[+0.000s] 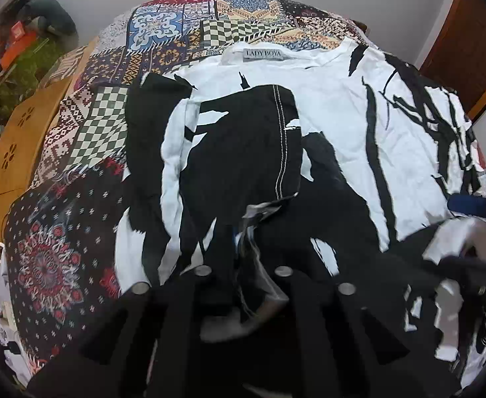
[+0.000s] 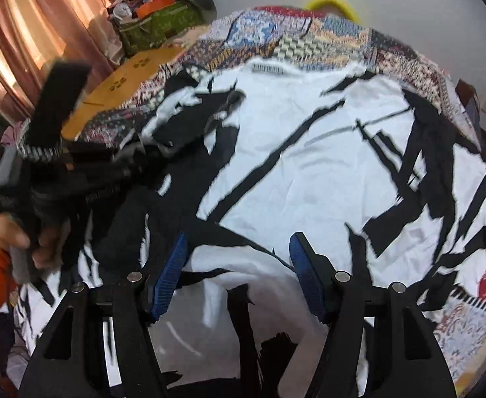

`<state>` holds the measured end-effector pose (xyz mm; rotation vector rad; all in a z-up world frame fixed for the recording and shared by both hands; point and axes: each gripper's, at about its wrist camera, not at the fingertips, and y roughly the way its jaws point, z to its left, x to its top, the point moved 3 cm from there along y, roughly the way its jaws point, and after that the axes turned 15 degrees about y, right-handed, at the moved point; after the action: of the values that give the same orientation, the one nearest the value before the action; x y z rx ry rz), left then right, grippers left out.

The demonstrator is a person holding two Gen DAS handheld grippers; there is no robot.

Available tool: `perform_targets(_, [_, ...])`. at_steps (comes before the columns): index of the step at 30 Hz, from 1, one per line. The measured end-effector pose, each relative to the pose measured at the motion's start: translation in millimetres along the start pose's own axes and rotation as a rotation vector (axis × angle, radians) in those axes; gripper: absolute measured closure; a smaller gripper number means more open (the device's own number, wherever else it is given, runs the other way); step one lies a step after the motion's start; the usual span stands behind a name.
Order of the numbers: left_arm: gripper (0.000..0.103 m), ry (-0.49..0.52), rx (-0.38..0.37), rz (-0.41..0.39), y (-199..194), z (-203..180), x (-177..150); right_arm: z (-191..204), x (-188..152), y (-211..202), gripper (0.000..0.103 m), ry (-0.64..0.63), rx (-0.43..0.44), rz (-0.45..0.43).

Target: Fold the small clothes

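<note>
Nearest the right wrist camera, the right gripper is seen with its blue pads standing well apart; nothing is pinched between them, and the white shirt with black brush-strokes merely lies beneath. In the left wrist view the left gripper is blurred. Its jaws are set narrowly and a fold of the shirt's cloth appears bunched between them, but whether it is pressed or slipping free cannot be told.

The shirt is spread across the patterned bedspread, neck label at the far edge, with its left sleeve already laid over the body.

The step in hand is judged to be the side fold, just placed. Next, the opposite side would need to be pinched near the hem and drawn inward, flat and without dragging the first fold.

Farther off, a green fabric bin is heaped with orange boxes and oddments; its contents cannot be made out further.
</note>
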<state>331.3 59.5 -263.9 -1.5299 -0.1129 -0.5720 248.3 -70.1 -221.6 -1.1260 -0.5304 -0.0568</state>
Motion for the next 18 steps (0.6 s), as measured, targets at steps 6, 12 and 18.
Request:
perform_targets(6, [0.035,-0.057,-0.012,-0.137,-52,21,3,16,28,-4,0.042,0.007,0.031,-0.062])
perform_targets(12, [0.032,-0.142,0.064,-0.178,-76,68,-12,36,53,27,0.042,0.018,0.051,-0.058])
perform_targets(18, [0.032,-0.191,0.034,-0.061,-33,92,-45,45,82,67,0.042,0.011,0.019,-0.044])
